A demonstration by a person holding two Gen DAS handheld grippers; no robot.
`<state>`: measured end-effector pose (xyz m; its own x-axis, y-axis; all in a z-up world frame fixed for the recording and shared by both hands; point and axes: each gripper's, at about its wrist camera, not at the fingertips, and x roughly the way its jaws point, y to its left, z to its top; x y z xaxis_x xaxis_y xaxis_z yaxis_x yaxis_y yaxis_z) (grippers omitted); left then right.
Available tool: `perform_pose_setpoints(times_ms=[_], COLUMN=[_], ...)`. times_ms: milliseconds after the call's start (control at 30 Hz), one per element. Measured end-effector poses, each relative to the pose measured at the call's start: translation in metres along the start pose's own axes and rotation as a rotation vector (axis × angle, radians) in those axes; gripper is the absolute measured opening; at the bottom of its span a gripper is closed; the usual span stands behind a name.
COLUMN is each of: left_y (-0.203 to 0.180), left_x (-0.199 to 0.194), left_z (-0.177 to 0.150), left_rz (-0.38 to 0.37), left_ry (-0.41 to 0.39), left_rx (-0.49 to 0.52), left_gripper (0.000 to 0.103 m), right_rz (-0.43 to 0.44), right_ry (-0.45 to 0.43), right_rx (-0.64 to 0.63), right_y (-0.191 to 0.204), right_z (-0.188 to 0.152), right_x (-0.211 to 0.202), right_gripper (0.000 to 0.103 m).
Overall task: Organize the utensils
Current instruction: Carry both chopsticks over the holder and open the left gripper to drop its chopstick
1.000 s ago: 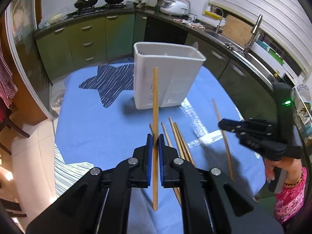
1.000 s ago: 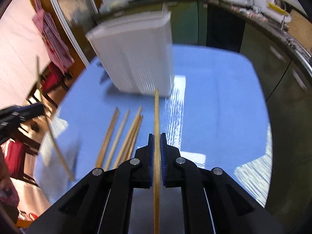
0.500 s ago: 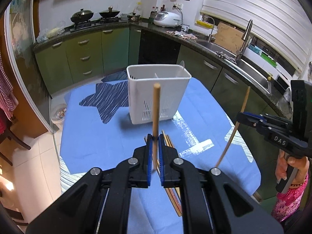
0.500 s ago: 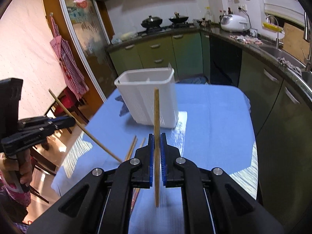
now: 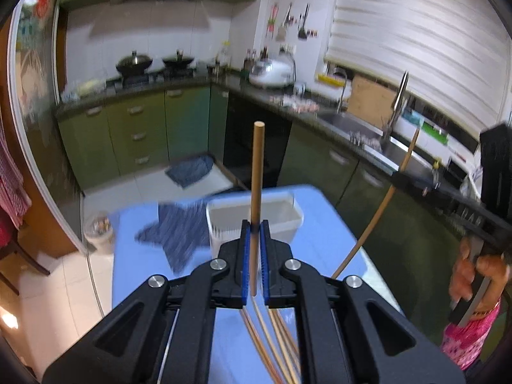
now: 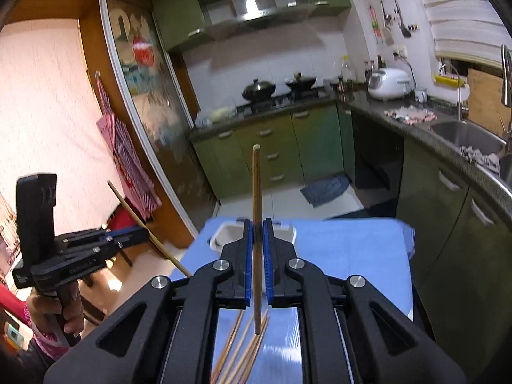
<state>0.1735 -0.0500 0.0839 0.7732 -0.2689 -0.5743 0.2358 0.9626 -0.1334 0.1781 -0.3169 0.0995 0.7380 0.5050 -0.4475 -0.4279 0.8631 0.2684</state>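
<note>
Chopstick (image 5: 257, 172) in left tool (image 5: 254, 243): pinched between the blue pads, long axis upright, tip pointing up, lower end poking out below the pads. Right tool (image 6: 258, 243) likewise clamped on its own chopstick (image 6: 257, 211), also roughly vertical. In the left view the right-held stick leans, lower end toward the surface.

Key relation: white holder (image 5: 281, 214) sits just beyond and below both tools, open top up, at the far end of the blue-covered surface (image 5: 323, 233). From the left view its mouth is nearly straight ahead past the fingertips; from the right view it's ahead and slightly left, mostly hidden by the fingers. Left looks a bit better lined up; too close to call which is nearer.

Sticks are already near vertical, so my read is the next move is forward over the rim, then down.

Holder contents: can't tell, interior blurred.

Loose chopsticks (image 5: 275, 336) lie on the surface under the tools, more to collect.
</note>
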Motion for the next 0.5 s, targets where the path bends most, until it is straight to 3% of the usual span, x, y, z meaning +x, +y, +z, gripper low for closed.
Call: perform_pose_setpoints(times_ms=[233, 500], left_y=[-0.001, 0.018], left_x=[0.007, 0.066], left_z=[0.057, 0.054], left_rz=[0.041, 0.100], left_ry=[-0.120, -0.075], left_rx=[-0.014, -0.046], left_gripper=[0.006, 0.006], right_rz=[-0.011, -0.019], right_ry=[-0.033, -0.040], right_rx=[0.019, 0.038], right_y=[-0.008, -0.024], right_z=[0.034, 0.051], right_x=[0.011, 0.031], right_gripper=[0.007, 0.007])
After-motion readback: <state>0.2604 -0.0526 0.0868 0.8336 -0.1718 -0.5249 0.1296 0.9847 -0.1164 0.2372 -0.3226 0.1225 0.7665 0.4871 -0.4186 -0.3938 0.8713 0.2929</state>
